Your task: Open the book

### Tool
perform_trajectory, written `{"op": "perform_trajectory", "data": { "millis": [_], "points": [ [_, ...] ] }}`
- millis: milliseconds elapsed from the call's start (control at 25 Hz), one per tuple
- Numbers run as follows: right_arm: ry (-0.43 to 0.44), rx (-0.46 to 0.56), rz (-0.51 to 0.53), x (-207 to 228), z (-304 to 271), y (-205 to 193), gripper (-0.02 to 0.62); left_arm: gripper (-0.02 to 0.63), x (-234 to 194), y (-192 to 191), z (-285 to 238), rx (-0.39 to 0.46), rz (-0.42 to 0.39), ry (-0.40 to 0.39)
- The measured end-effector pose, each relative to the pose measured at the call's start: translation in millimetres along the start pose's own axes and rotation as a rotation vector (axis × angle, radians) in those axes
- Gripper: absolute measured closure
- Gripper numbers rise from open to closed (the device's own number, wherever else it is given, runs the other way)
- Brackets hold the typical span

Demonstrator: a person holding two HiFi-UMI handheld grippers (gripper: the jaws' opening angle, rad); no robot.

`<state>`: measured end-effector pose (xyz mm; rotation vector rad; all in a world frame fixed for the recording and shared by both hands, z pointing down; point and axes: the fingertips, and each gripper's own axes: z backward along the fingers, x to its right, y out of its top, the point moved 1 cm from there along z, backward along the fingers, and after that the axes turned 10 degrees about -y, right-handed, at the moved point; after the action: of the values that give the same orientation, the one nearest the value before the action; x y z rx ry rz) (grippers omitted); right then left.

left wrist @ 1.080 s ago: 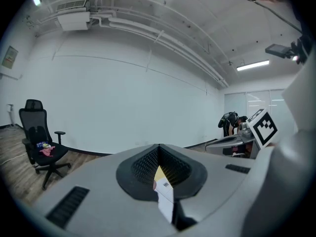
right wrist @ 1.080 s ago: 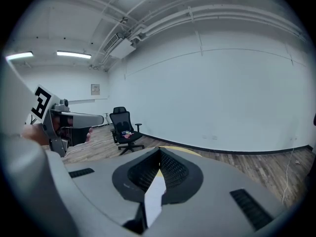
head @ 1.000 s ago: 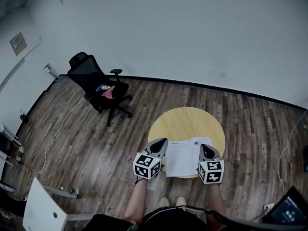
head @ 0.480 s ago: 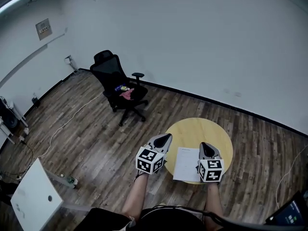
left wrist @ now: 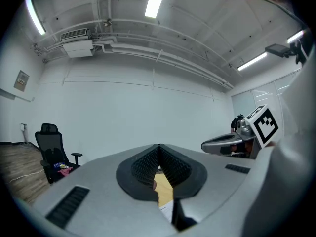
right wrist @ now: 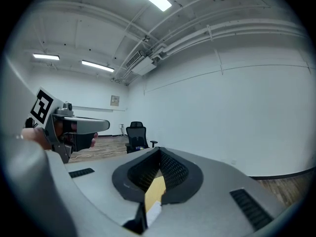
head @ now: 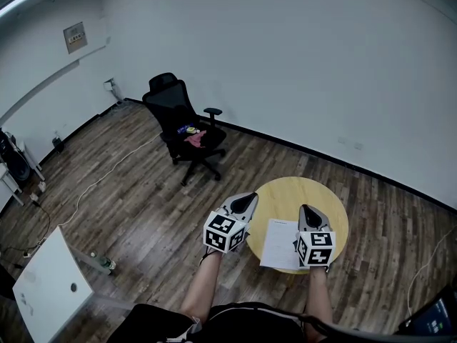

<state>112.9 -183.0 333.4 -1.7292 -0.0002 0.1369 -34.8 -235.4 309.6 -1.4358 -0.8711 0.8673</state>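
The book [head: 278,243] lies on the near part of a round yellow table [head: 303,197], showing a white printed page. My left gripper [head: 249,197] hovers above the table's left edge, its jaws closed together [left wrist: 159,146] with nothing between them. My right gripper [head: 307,209] hangs over the book's right side and hides part of it; its jaws are also shut and empty [right wrist: 159,149]. Both point about level, well above the page. Through each gripper's gap I see a sliver of the table [left wrist: 164,189] and the white page [right wrist: 153,212].
A black office chair [head: 182,123] with small items on its seat stands to the far left on the wood floor. A white box [head: 50,286] sits at the lower left, a screen [head: 435,319] at the lower right. Cables trail along the floor by the left wall.
Both grippers have risen off the table and away from the book. The head view has pulled back, so table and book look smaller, and the right gripper now covers the book's right side.
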Motion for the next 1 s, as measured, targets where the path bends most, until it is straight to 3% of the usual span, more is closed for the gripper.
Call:
{"op": "perform_trajectory", "data": {
  "millis": [1000],
  "points": [
    [-0.012, 0.020, -0.005, 2, -10, 0, 0.591, 0.607, -8, -18, -7, -0.022, 0.022, -0.011]
  ]
}}
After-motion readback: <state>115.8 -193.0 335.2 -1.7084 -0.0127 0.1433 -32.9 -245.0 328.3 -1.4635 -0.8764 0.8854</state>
